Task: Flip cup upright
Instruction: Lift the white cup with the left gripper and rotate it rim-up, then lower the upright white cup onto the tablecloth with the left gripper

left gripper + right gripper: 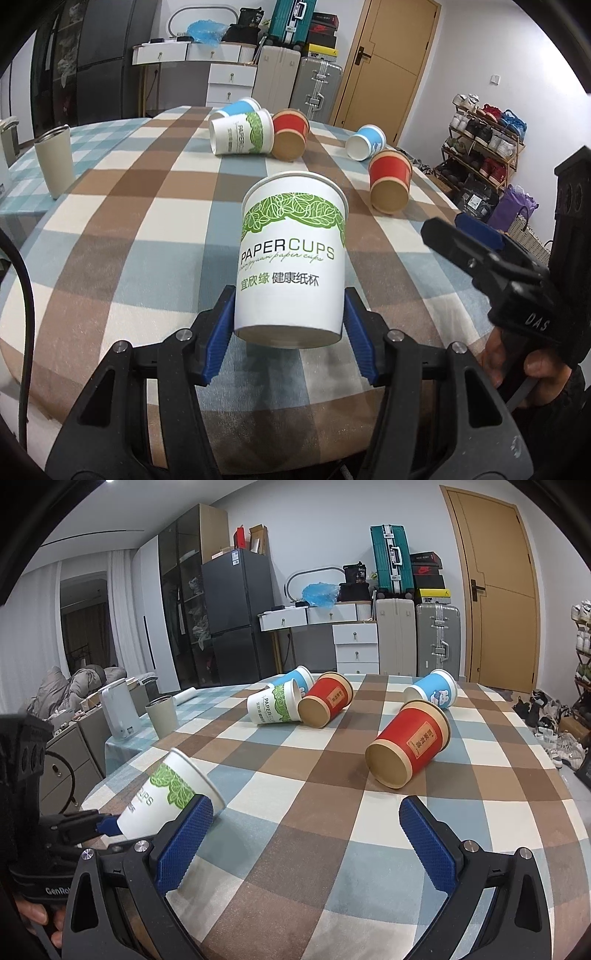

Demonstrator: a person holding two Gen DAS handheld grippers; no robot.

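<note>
Left gripper [290,325]: I've got it clamped low on the white leaf-print cup [291,254], pads near the base so the rim swings free. Cup's off the table [110,229], tipped with its mouth pointing away from me.
Right gripper [301,843]: fingers wide apart, holding nothing, parked just beside the left one, I guess as backup.
Further ahead: red cup [408,747] on its side, past that a blue cup [432,694], also lying down.
</note>
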